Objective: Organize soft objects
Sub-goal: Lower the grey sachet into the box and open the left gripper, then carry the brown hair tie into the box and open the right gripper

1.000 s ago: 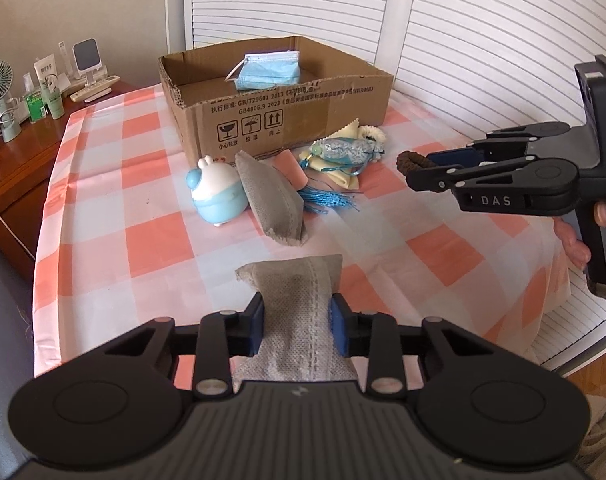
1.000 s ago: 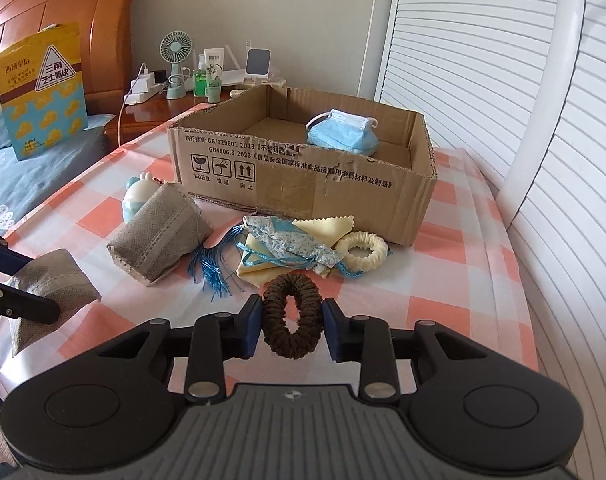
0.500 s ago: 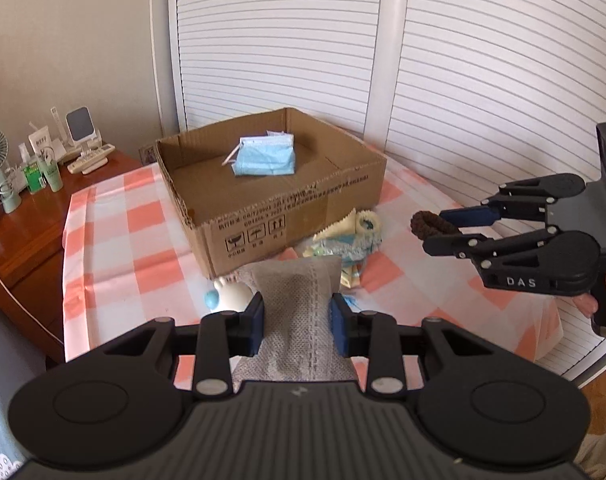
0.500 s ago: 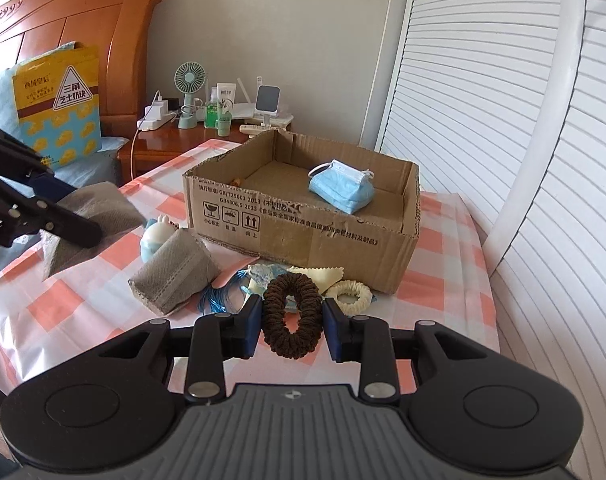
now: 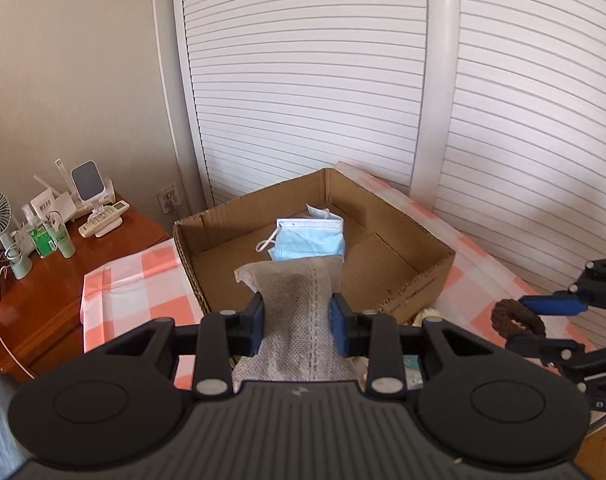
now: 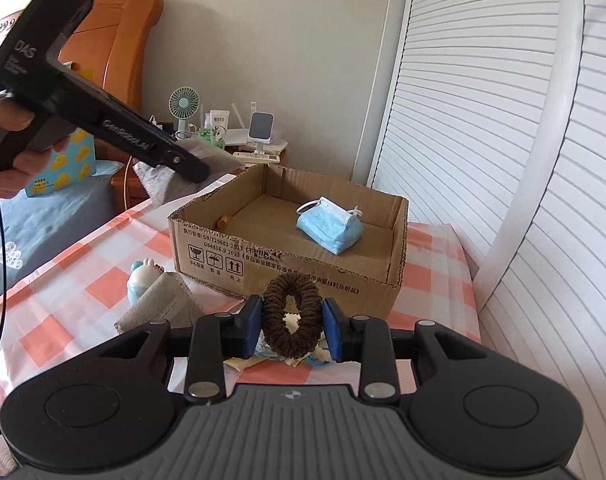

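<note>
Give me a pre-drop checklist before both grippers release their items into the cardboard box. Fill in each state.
1. Left gripper shut on the grey pouch: ok, pads pinch its middle.
2. Right gripper shut on the brown scrunchie: ok, ring squeezed between the pads.
3. Cardboard box open with room: ok, only a blue face mask and a small brown bit lie inside.
4. Pouch over the box opening: cannot tell. The left wrist view lines it up with the box, but the right wrist view shows it near the box's far left corner.
5. Scrunchie over the opening: not ok, it is in front of the near wall.
6. Grippers apart from each other: ok.
</note>
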`<state>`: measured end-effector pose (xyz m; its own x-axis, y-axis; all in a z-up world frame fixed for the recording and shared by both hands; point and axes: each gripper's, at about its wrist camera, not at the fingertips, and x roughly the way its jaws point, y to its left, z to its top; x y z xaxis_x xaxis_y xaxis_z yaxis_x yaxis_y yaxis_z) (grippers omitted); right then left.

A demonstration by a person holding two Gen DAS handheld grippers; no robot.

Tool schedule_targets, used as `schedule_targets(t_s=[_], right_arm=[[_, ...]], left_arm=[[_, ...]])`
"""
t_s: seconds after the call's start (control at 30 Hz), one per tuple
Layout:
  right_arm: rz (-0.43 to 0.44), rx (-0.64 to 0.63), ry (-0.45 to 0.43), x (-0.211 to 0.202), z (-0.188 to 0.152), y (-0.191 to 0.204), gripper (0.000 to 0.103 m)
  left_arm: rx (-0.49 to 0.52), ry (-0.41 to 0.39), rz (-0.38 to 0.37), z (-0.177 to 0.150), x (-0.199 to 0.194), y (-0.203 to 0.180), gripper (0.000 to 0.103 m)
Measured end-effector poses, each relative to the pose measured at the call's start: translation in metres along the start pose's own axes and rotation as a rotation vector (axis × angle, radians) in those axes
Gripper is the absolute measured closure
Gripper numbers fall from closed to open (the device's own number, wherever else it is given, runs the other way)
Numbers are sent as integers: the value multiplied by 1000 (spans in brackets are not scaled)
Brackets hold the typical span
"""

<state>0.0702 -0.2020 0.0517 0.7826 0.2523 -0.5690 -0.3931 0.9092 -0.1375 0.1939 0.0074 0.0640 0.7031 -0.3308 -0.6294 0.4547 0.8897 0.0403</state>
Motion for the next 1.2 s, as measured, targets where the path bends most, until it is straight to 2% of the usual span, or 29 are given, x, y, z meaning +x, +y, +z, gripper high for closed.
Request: schedule_targets(t_s=[0.3, 0.43, 0.47, 0.53, 0.57, 0.6, 0.67, 0.8, 1.03, 1.2], right_arm=[[-15, 27, -16, 6, 4, -13, 66], [-27, 35, -21, 5, 6, -18, 66], [-30, 36, -22, 6, 6, -19, 66], [-36, 38, -22, 6, 7, -21, 66], [-37, 39, -22, 7, 7, -22, 66], [-40, 40, -22, 7, 7, -23, 66], [-42, 42, -21, 7, 7, -23, 66], [-43, 38, -17, 6, 7, -22, 66], [-46, 41, -22, 4, 11, -19, 66], [-45, 51, -29, 2, 11, -16, 66]], left_arm=[[-2, 23, 49, 43, 61, 15, 71], [-39, 46, 69, 53, 89, 24, 71], [-51, 45, 92, 55, 97, 26, 68], [-78, 28, 127, 56, 106, 30, 51], [-98, 26, 135, 57, 110, 33, 29], [-112, 22, 146, 57, 111, 35, 17], [-127, 13, 167, 55, 109, 37, 17], [-113, 18, 171, 46, 95, 37, 9], [-96, -2, 149, 19, 43, 26, 5], [-106, -12, 135, -14, 3, 11, 3]])
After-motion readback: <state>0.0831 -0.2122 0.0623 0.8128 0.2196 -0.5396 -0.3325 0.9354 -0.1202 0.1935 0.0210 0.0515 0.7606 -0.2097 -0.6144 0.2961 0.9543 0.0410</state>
